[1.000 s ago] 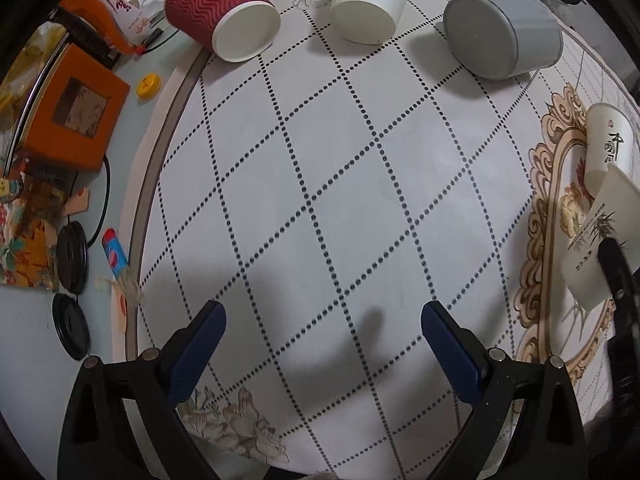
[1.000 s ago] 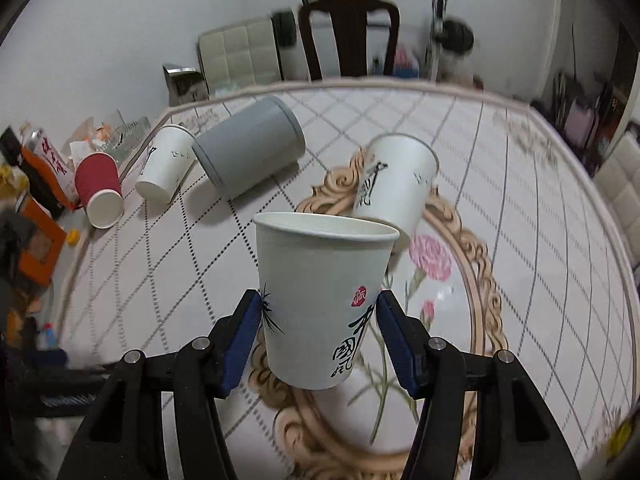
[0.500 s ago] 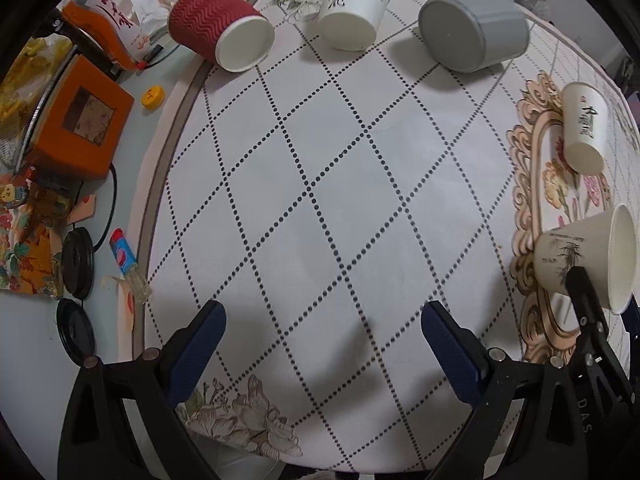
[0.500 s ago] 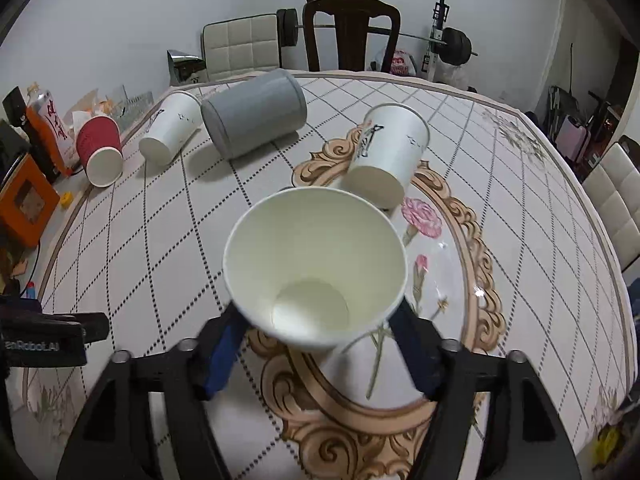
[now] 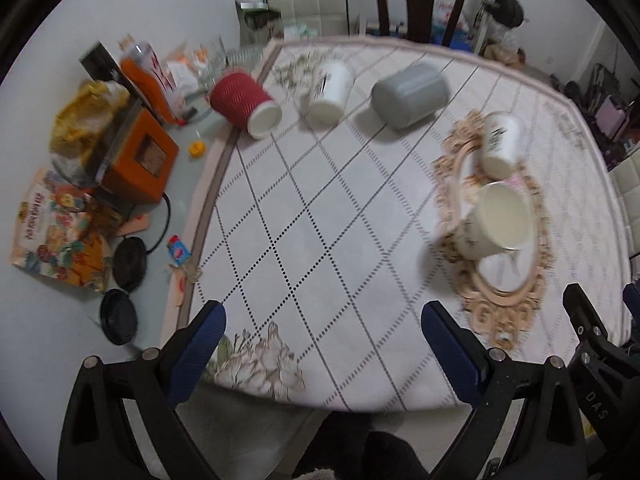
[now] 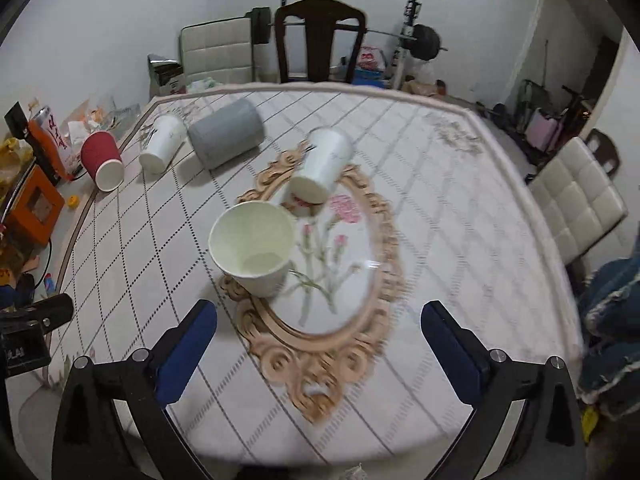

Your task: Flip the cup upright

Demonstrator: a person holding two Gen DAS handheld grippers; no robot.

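Observation:
A white paper cup (image 6: pixel 256 248) stands upright, mouth up, on the ornate oval of the table mat; it also shows in the left wrist view (image 5: pixel 496 222). My right gripper (image 6: pixel 320 344) is open and empty, pulled back near the table's front edge, apart from the cup. My left gripper (image 5: pixel 322 344) is open and empty over the table's near edge. A second white cup (image 6: pixel 322 166) lies on its side just behind the upright one. A grey cup (image 6: pixel 226 134), another white cup (image 6: pixel 162 148) and a red ribbed cup (image 6: pixel 102 160) lie on their sides at the far left.
The table mat (image 6: pixel 440 208) has a diamond grid. Left of it lie an orange box (image 5: pixel 138 160), snack bags, black lids (image 5: pixel 128 258) and a yellow cap (image 5: pixel 197 149). A dark wooden chair (image 6: pixel 320 36) and padded chairs (image 6: pixel 580 200) stand around the table.
My right gripper has let go of the white cup, which now stands upright on the mat, and has drawn back. My left gripper has also pulled back and tilted up.

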